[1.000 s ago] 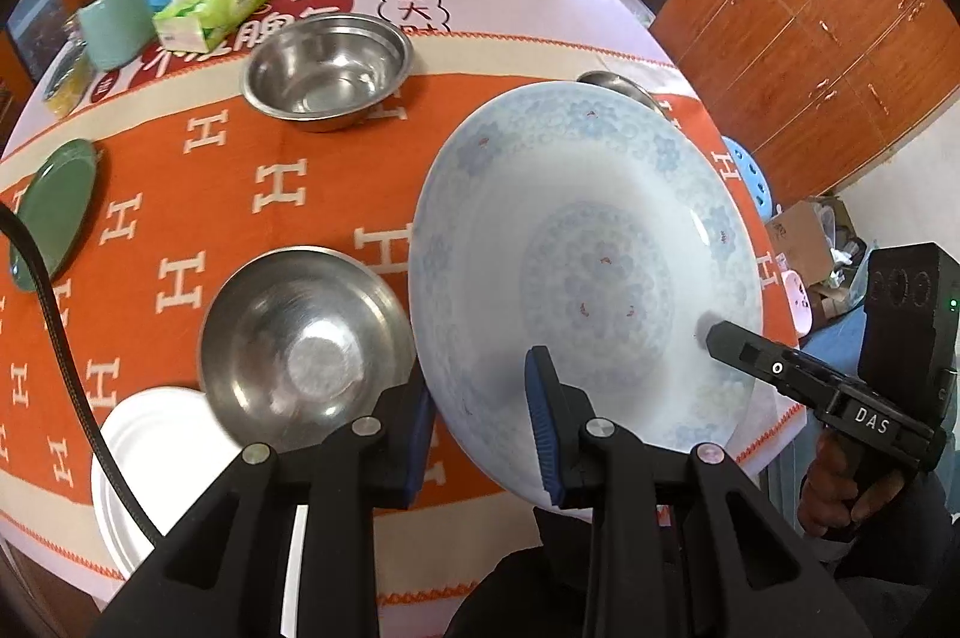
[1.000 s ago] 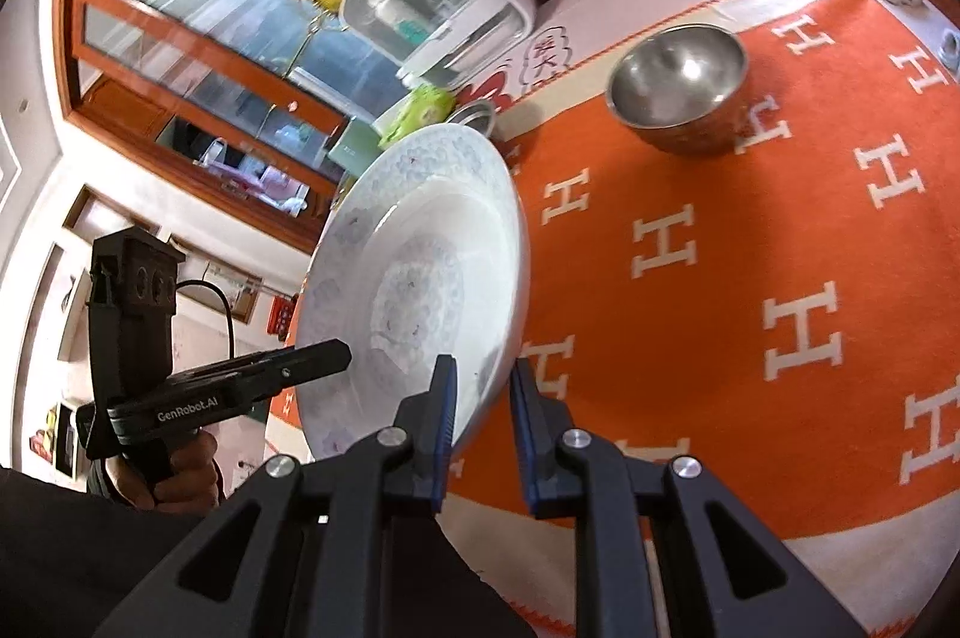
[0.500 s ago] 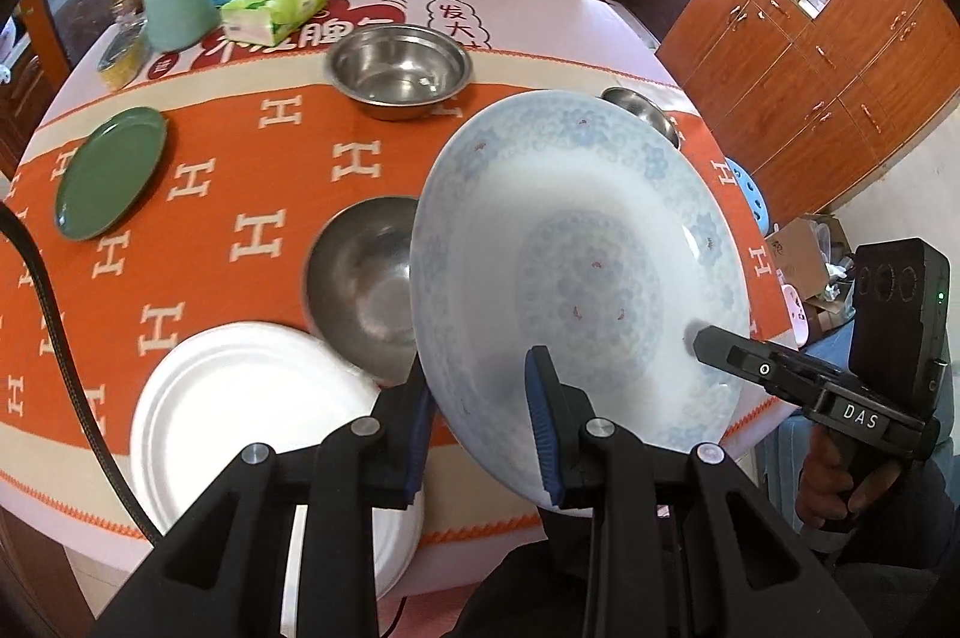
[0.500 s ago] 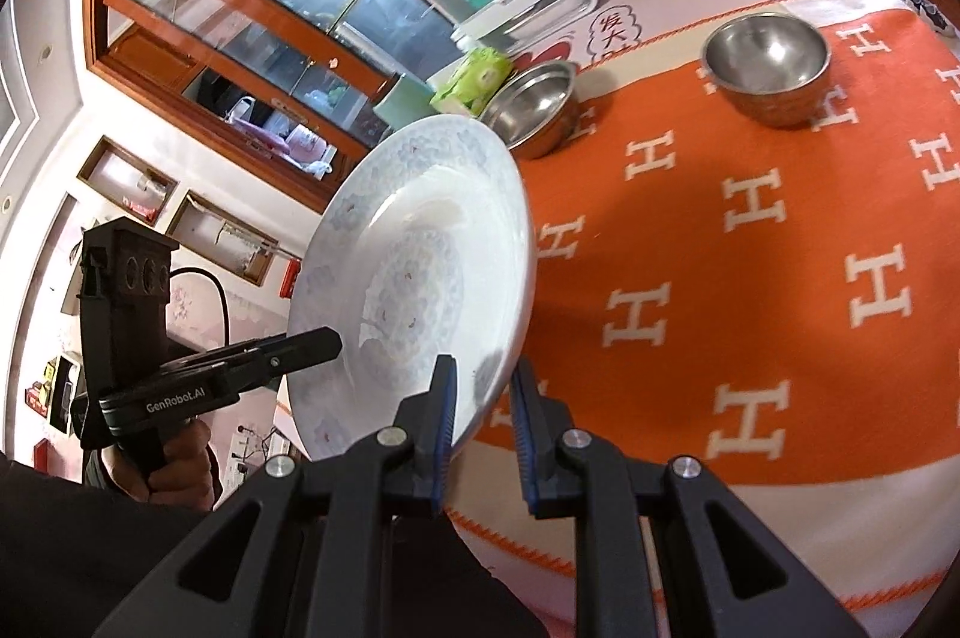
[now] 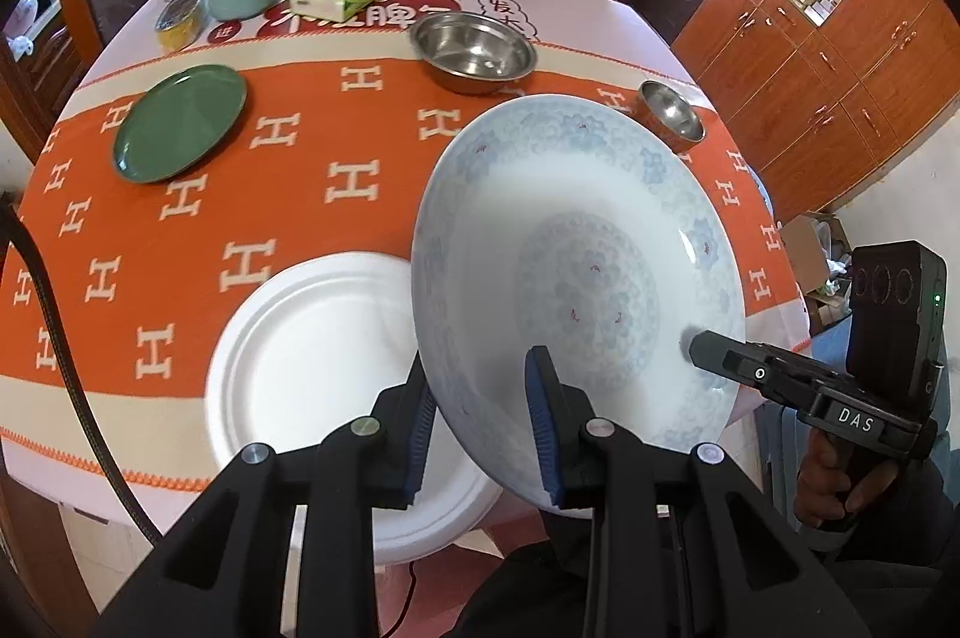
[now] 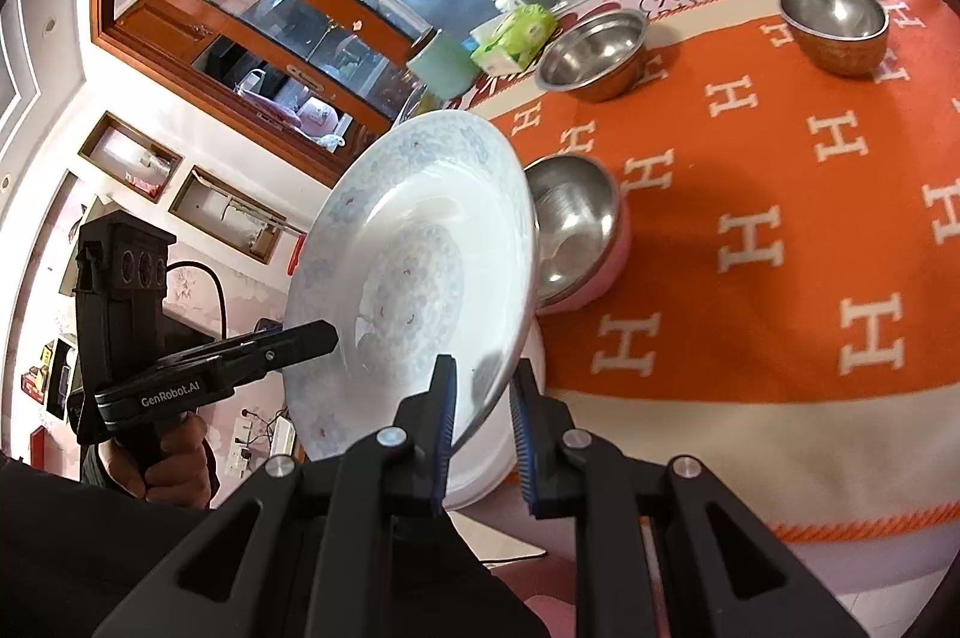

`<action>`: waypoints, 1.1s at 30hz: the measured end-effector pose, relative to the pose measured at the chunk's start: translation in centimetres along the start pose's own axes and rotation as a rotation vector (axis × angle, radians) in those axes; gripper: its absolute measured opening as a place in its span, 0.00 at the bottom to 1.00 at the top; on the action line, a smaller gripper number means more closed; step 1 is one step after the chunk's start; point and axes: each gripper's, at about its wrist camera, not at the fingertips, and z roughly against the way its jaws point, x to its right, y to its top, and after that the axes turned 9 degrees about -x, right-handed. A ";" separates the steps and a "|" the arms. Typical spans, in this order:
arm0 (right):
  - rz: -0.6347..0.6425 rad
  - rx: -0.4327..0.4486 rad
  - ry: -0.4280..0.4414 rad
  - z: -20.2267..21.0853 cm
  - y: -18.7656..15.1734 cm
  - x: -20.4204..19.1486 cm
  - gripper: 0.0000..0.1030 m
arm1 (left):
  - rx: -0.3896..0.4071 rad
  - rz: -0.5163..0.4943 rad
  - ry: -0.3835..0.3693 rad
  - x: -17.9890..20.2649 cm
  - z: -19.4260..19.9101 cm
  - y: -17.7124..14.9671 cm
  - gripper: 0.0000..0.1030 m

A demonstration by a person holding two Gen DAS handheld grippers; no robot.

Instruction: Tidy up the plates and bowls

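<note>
The left wrist view shows the left claw (image 5: pixel 480 434) pinching the patterned plate's (image 5: pixel 576 266) rim above a white plate (image 5: pixel 312 368), a green plate (image 5: pixel 180 128) beyond, while the right wrist view shows the right claw (image 6: pixel 483 434) pinching the patterned plate's opposite rim, a pink-sided steel bowl (image 6: pixel 576 224) just behind it.

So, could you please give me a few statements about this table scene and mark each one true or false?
1. Both tongs, left and right, grip the rim of the patterned plate. True.
2. The patterned plate lies flat on the cloth. False: it is held tilted above the table.
3. A green plate lies on the orange cloth. True.
4. The white plate is stacked on the green plate. False: they lie apart.
</note>
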 end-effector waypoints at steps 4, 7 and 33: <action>-0.014 -0.002 -0.001 -1.3 -1.0 -1.3 0.17 | -0.011 -0.005 0.002 -1.8 0.5 -0.9 0.26; -0.025 -0.002 -0.003 -2.4 -1.7 -2.2 0.17 | -0.020 -0.012 0.002 -3.2 0.8 -1.6 0.27; -0.289 -0.080 -0.087 -12.1 -5.2 -3.0 0.17 | -0.243 -0.161 0.029 -11.4 -5.8 -1.3 0.27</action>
